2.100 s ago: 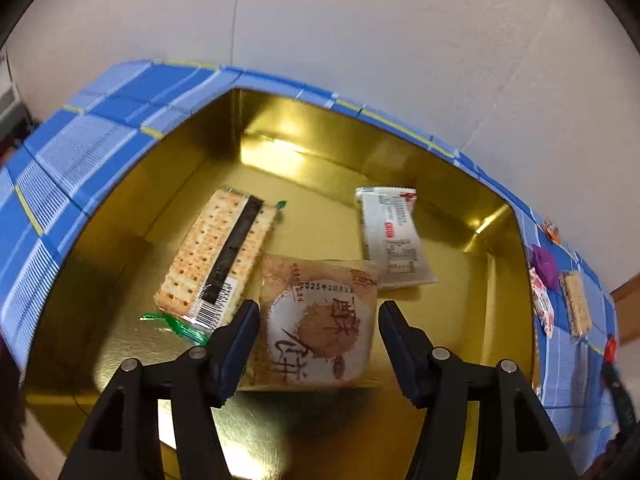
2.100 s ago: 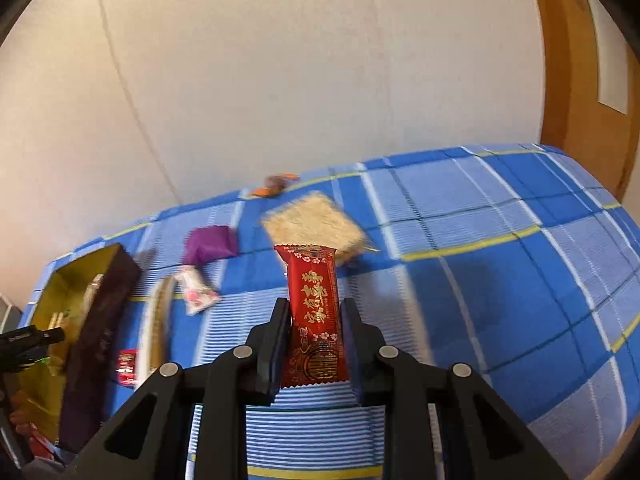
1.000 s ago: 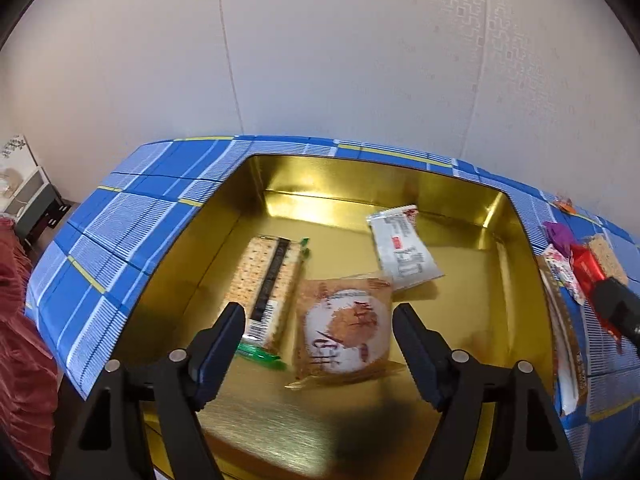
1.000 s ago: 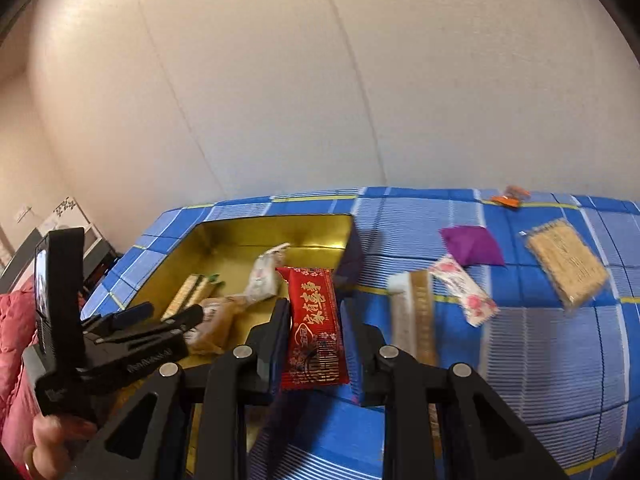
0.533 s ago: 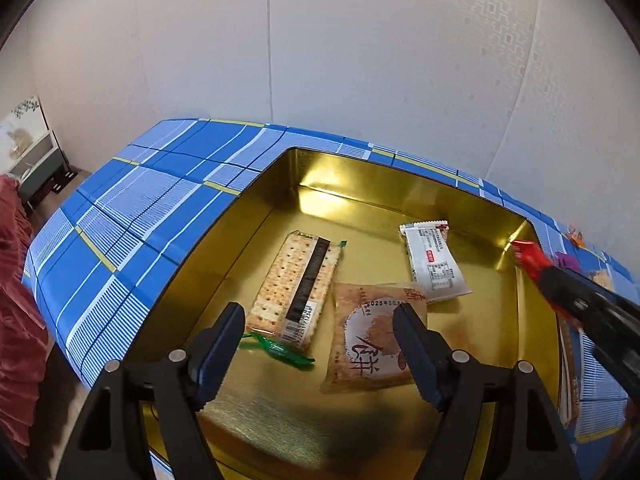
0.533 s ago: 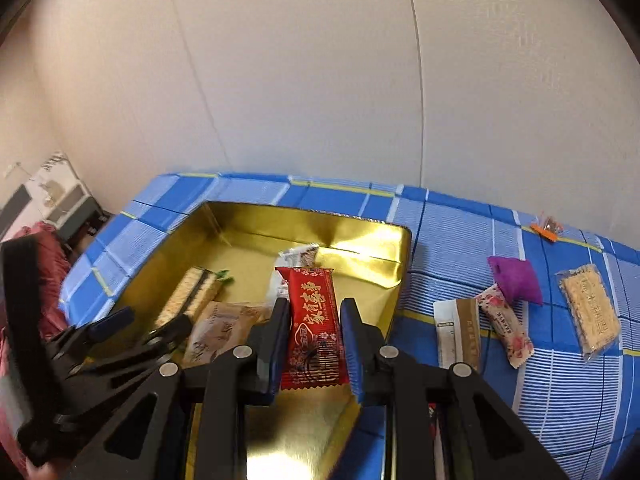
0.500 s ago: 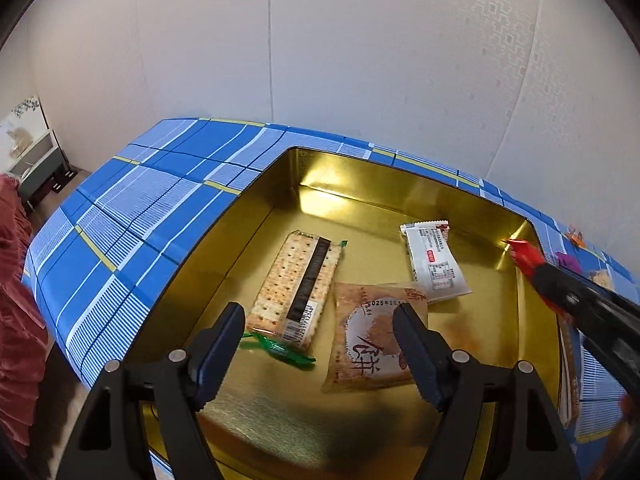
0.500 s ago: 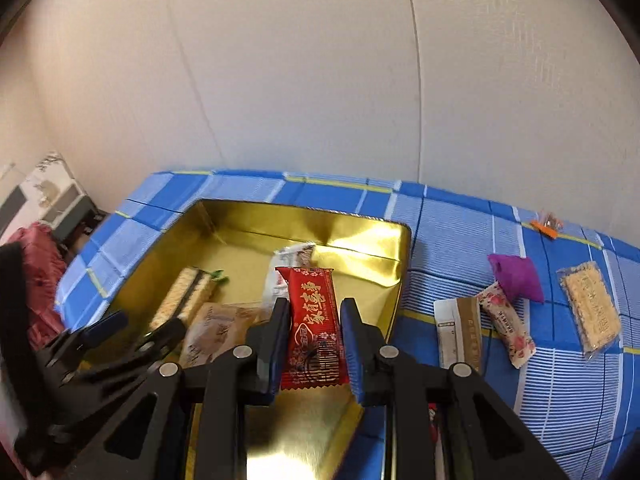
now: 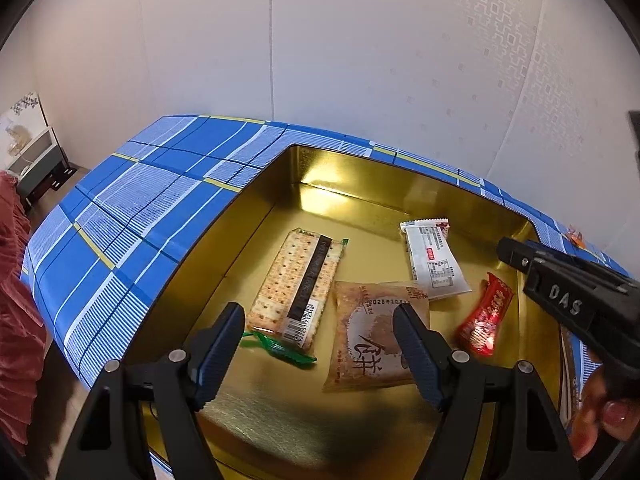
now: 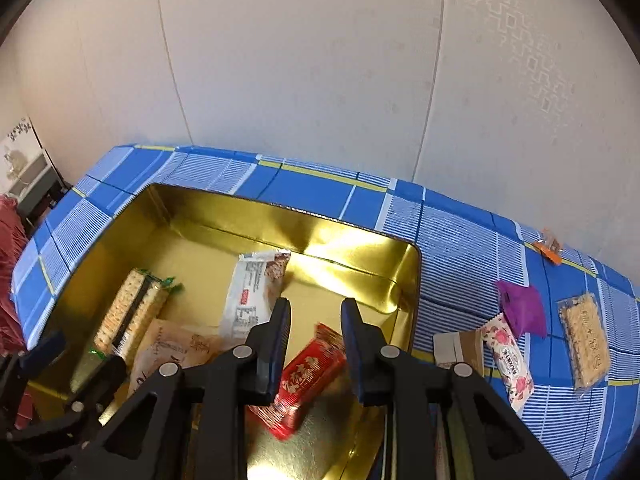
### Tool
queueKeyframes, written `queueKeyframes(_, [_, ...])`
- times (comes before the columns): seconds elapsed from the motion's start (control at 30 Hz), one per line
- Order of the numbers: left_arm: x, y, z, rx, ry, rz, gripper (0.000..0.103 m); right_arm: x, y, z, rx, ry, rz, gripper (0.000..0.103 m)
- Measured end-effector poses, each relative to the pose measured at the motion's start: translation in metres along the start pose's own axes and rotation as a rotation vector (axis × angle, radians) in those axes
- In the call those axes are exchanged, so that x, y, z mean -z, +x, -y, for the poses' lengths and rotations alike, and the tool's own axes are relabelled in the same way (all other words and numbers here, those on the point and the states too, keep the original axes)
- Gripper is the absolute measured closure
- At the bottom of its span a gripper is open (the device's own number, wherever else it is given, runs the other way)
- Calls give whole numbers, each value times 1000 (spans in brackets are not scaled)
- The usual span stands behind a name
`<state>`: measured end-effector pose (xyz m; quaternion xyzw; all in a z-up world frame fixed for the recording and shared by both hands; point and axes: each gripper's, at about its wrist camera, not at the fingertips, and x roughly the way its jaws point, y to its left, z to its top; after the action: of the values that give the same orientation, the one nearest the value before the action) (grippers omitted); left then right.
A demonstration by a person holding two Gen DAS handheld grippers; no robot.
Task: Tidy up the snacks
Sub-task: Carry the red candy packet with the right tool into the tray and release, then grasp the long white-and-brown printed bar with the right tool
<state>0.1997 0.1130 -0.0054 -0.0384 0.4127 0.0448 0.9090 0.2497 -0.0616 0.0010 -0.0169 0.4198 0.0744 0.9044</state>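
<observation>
Black jaws of the right gripper (image 10: pixel 315 326) stand parted with nothing between them; the red packet (image 10: pixel 305 380) lies free below them on the floor of the gold tin (image 10: pixel 360 252), near its right wall; the left gripper (image 9: pixel 319 346) hangs wide open and empty over the tin's near end; under it lie a brown pastry pack (image 9: pixel 370 338), a cracker pack (image 9: pixel 298 286) to its left and a green candy (image 9: pixel 280 348) just beside that; a white bar (image 9: pixel 434 260) lies farther back, touching the pastry pack; outside the tin, on the blue checked cloth (image 10: pixel 460 240), rest a floral candy (image 10: pixel 506 356), a purple pouch (image 10: pixel 522 312), another cracker pack (image 10: pixel 584 338) and an orange sweet (image 10: pixel 550 248).
</observation>
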Motion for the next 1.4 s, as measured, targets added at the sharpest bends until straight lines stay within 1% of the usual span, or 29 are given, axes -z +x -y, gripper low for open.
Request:
queueKeyframes(0.23, [1,-1,6,-2,16,5,24,5,-15,10,-28,16,23,76])
queueKeyframes(0.43, [2,-4,8,1,25,23,20,16,-34,32,-46,41,45,76])
queueKeyframes(0.5, [3,-6,8,9,23,25,18,21,-43,46,-39,56,55,76])
queueKeyframes(0.63, [5,-8,12,27,30,26,17,37,-57,79,-26,100,60,76])
queueKeyframes(0.8, [6,-13,20,40,53,51,17,64,-64,122,31,140,33,76])
queueKeyframes(0.9, [8,-17,27,57,67,70,15,79,-65,140,60,157,30,76])
queueKeyframes(1.0, [10,-21,34,79,90,91,13,95,-66,162,50,214,43,76])
queueKeyframes(1.07, [11,-24,39,91,109,102,10,102,-64,173,37,255,16,76])
queueKeyframes(1.13, [13,-25,45,115,133,102,8,104,-66,182,18,296,18,76])
queueKeyframes(1.17, [13,-26,47,123,140,103,8,105,-67,184,8,304,22,75])
queueKeyframes(1.2, [14,-28,49,129,146,107,8,105,-67,185,-8,309,24,71])
queueKeyframes(1.23, [15,-29,52,133,153,114,8,106,-66,184,-18,307,20,69])
queueKeyframes(1.33, [16,-34,55,142,154,134,8,105,-60,172,-38,277,-8,69])
queueKeyframes(1.4, [17,-36,57,146,152,142,8,102,-54,156,-54,219,-19,69])
